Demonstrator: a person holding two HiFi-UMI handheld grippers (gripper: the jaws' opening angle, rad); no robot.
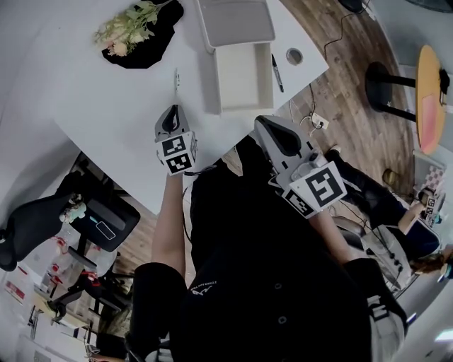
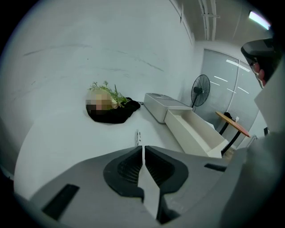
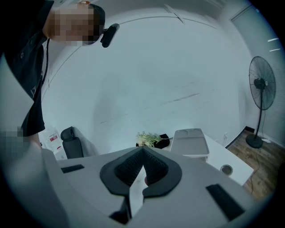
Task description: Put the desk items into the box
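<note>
An open white box (image 1: 244, 74) lies on the white table (image 1: 106, 106), with its lid (image 1: 236, 21) beyond it. A black pen (image 1: 277, 72) lies right of the box. A small silver clip-like item (image 1: 177, 79) lies left of the box; it also shows ahead of the jaws (image 2: 138, 137) in the left gripper view. My left gripper (image 1: 173, 111) hovers over the table's near edge, just short of that item, shut and empty. My right gripper (image 1: 261, 121) is shut and empty, off the table's near corner, below the box. The box (image 2: 196, 129) shows again at the right of the left gripper view.
A bunch of flowers on a black cloth (image 1: 138, 28) lies at the far left of the table. A round cable hole (image 1: 294, 55) sits near the right corner. A standing fan (image 3: 260, 89) and a black office chair (image 1: 42, 219) stand on the floor around the table.
</note>
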